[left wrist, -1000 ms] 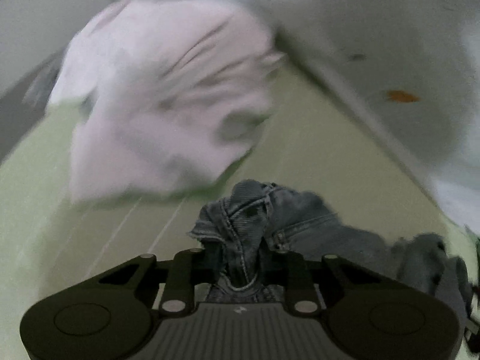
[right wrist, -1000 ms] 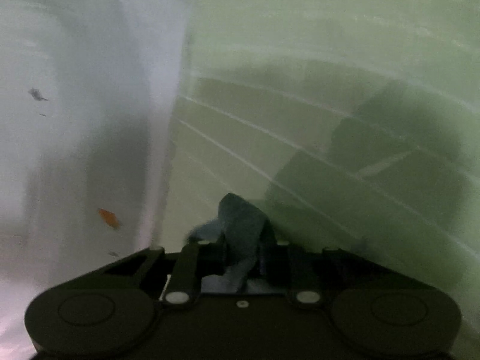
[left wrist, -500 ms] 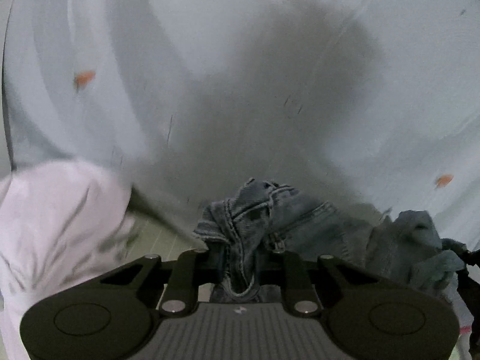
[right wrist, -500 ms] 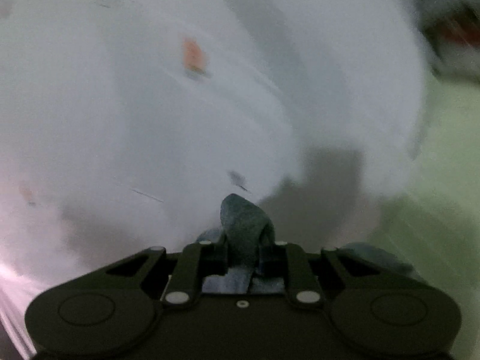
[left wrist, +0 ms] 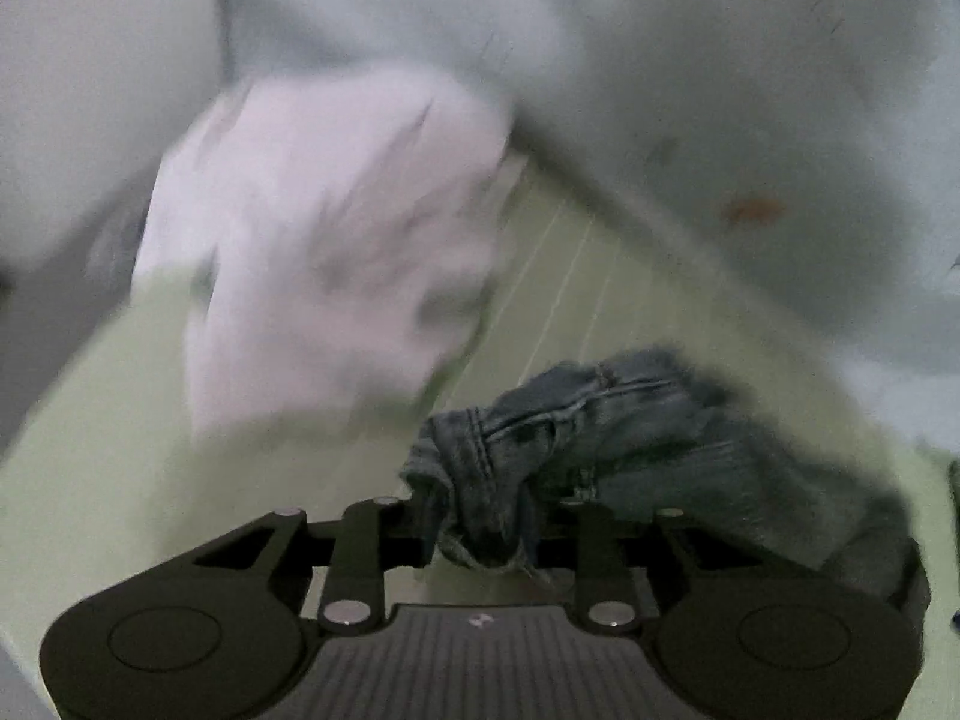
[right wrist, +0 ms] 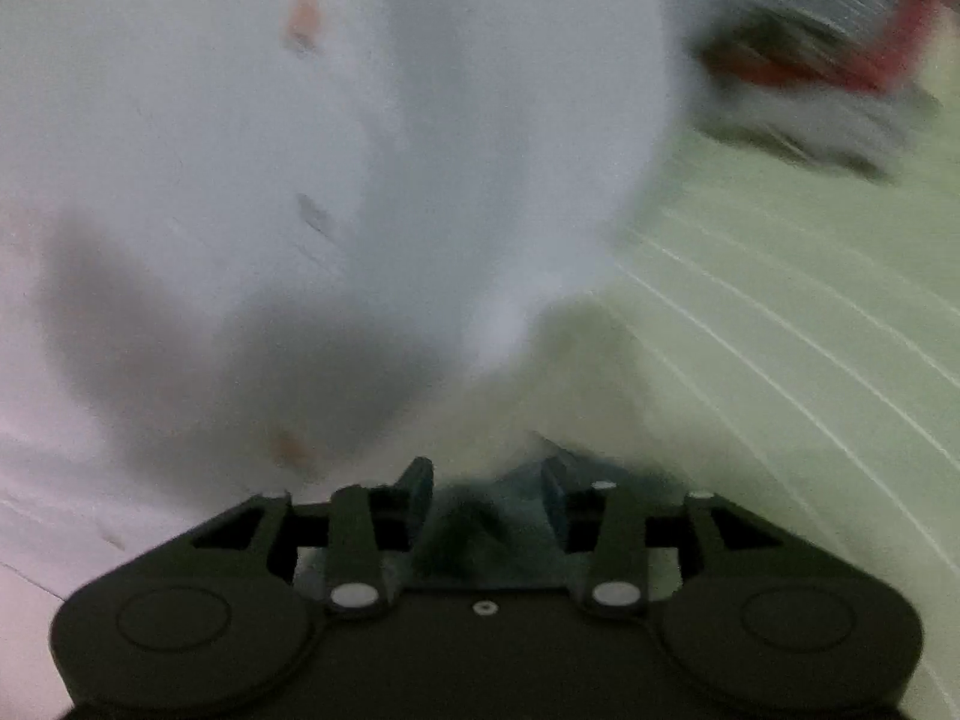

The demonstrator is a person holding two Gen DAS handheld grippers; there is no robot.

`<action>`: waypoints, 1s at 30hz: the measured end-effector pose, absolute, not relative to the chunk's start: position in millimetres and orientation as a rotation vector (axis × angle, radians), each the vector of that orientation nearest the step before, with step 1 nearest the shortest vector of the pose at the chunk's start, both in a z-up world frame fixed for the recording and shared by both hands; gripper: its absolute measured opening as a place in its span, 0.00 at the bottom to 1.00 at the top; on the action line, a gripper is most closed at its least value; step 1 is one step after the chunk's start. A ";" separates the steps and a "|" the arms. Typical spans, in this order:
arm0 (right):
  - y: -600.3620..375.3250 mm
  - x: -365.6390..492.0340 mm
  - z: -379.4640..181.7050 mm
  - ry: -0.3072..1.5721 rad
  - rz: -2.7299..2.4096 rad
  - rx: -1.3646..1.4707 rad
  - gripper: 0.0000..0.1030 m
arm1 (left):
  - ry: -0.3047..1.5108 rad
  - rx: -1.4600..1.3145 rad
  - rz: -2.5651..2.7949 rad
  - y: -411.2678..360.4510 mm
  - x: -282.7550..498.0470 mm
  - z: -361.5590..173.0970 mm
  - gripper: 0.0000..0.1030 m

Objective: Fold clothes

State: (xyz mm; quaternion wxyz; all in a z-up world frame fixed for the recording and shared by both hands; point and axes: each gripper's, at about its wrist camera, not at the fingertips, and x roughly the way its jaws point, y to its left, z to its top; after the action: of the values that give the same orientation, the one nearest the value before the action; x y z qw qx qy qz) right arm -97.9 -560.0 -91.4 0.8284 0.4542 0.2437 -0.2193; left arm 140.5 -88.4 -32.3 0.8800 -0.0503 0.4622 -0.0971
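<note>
Between the left hand-held gripper jaws, denim garment trailing rightward.

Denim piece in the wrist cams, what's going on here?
A person is folding clothes with two hand-held grippers over a pale green surface. The left hand-held gripper is shut on a bunched seam of the denim garment. The right hand-held gripper has its fingers apart, dark fabric lying between them. A crumpled pink garment lies beyond; both views are motion-blurred.
</note>
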 end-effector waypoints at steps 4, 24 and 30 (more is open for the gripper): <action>-541.3 -134.5 -121.7 0.572 -0.528 1.035 0.60 | 1.014 -0.102 -0.189 -81.8 119.2 -49.5 0.41; -552.2 -133.6 -184.2 0.301 -0.507 1.795 0.78 | 1.138 -0.605 -0.136 -49.8 138.7 -69.5 0.80; -558.9 -116.7 -197.8 0.292 -0.526 1.928 0.79 | 1.193 -0.789 -0.041 -35.9 156.5 -89.9 0.84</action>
State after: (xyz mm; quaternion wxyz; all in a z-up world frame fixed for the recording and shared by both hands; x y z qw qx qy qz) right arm -116.7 -558.9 -197.8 0.5321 0.8083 0.1224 -0.2205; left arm 156.5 -35.9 -89.9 0.7548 -0.3615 0.5470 -0.0188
